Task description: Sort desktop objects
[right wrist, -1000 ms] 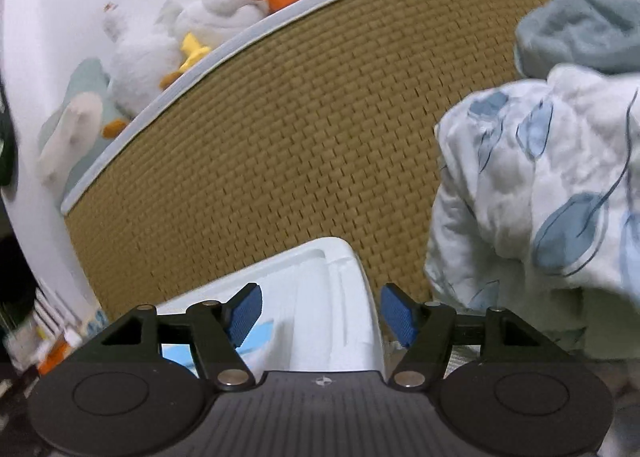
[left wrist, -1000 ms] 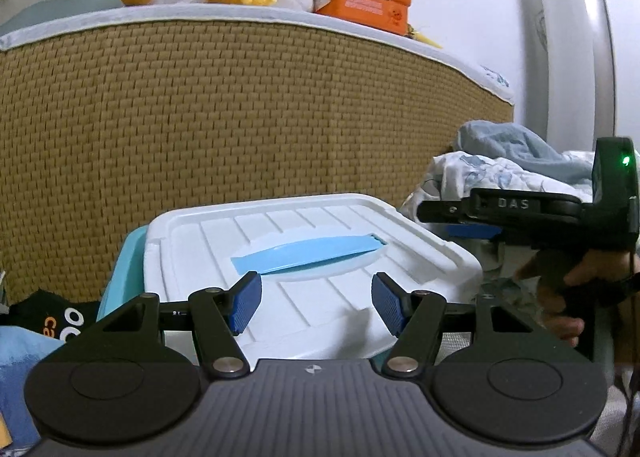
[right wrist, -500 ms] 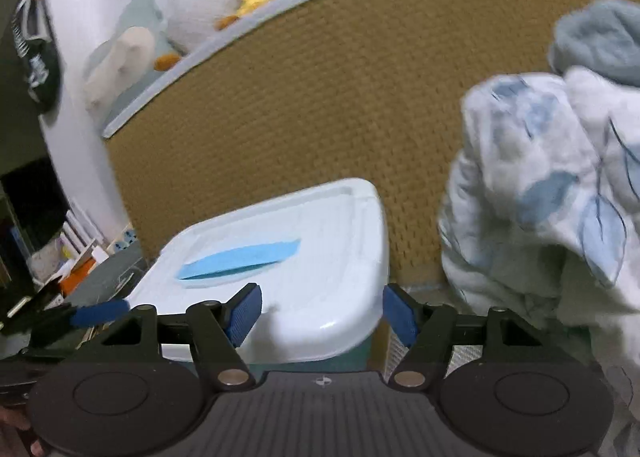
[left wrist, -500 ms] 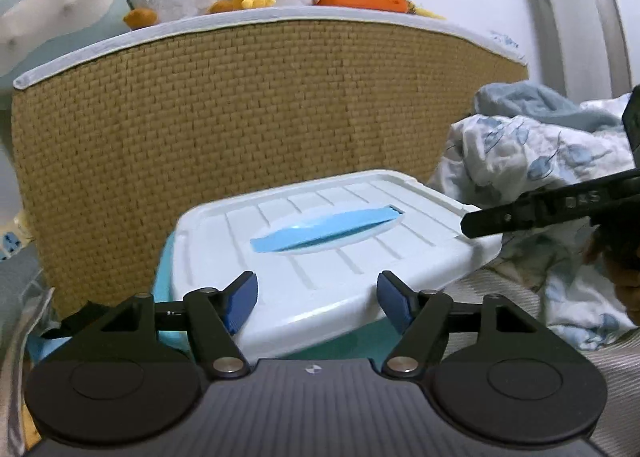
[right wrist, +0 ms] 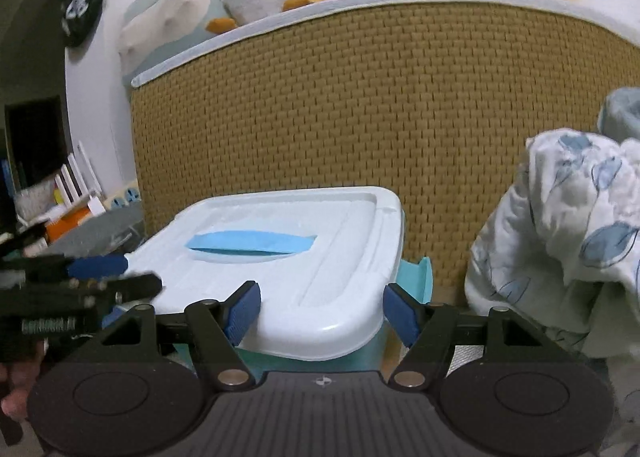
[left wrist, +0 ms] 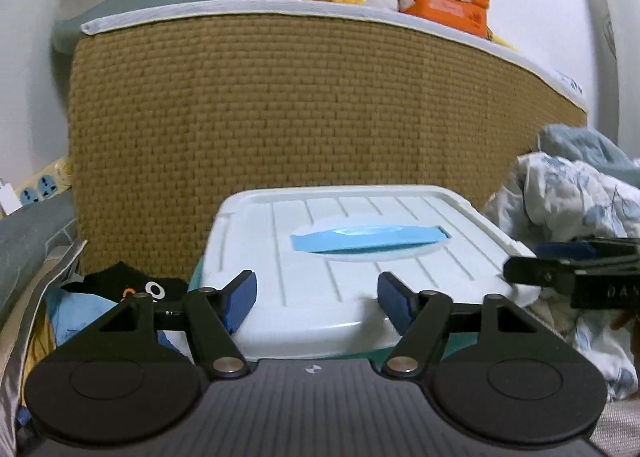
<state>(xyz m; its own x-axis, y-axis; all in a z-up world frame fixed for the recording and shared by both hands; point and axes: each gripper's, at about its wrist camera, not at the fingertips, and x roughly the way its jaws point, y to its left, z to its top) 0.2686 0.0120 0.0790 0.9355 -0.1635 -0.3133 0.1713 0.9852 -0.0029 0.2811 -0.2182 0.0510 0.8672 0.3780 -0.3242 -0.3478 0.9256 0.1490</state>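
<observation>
We count one storage box (left wrist: 360,257) with a white lid and one blue handle (left wrist: 368,239), whose long axis runs left to right. It sits just beyond both grippers, before the woven headboard (left wrist: 280,109). Our left gripper (left wrist: 316,299) faces its near left side, our right gripper (right wrist: 320,307) its near right corner; both pairs of jaws stand apart, holding nothing. One rumpled quilt (right wrist: 560,237) lies to the right.

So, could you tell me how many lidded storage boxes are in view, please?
1: the white-lidded storage box in front of the woven panel. Others may be hidden.
</observation>
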